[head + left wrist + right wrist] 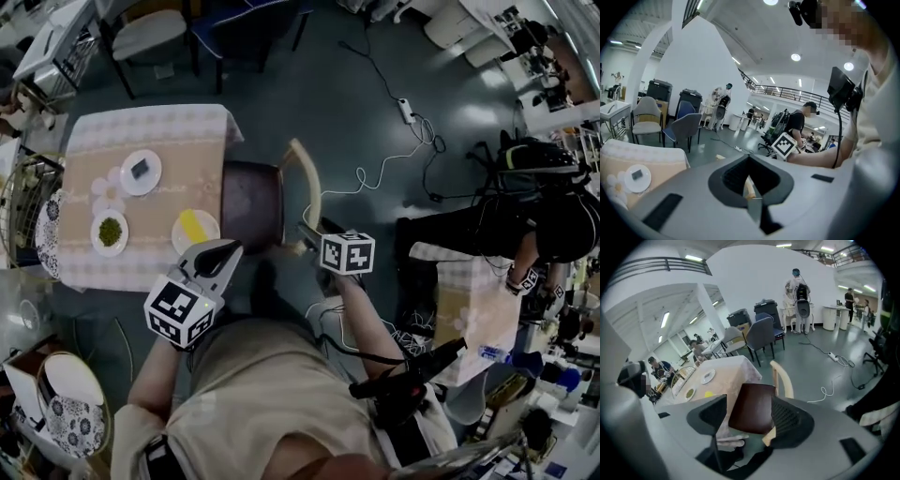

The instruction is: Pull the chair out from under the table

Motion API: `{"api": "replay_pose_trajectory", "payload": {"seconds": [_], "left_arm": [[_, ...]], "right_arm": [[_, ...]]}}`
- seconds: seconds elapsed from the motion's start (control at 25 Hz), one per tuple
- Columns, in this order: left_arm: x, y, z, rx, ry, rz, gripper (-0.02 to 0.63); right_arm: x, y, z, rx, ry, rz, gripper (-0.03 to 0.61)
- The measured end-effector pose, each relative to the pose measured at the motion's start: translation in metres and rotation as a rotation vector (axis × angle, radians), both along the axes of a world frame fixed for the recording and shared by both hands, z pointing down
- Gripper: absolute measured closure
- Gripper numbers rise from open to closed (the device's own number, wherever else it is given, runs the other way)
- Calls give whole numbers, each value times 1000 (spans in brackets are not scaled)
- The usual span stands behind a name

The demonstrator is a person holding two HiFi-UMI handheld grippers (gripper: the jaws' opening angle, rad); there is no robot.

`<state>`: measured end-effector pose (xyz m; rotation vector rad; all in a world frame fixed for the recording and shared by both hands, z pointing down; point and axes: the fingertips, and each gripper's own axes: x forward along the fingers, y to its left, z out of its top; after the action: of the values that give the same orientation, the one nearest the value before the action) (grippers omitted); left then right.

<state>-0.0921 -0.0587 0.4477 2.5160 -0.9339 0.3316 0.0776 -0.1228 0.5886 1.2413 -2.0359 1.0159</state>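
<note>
Now right tool (308,233) gapes empty at chair (251,204) — left tool (221,253) shut — plates (141,172) crowd table (183,127) beside.

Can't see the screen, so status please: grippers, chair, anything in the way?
Left gripper shut, empty. Right gripper open, aimed at chair, no grip. Chair beside table, seat showing. White cable on floor behind it.

left gripper (228,251) points forward, slightly down, jaws together; right gripper (307,234) tilts steeply down, jaws wide apart, clamping nothing; both forearms (364,319) reach forward.
</note>
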Motion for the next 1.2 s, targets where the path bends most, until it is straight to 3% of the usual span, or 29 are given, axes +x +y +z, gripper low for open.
{"api": "replay_pose_trajectory", "payload": {"seconds": [0.24,0.44,1.2], "left_arm": [[-4,-5,10,-21,-6,-8,609],[-1,-7,20,-28,-64,-4,609],[-9,-12,31,-61,-165,-38,609]], "right_arm": [[38,-19,64,-114,108,72,290],[63,-25,125,-231,213,104,291],[61,-35,205,-435,132,196,291]]}}
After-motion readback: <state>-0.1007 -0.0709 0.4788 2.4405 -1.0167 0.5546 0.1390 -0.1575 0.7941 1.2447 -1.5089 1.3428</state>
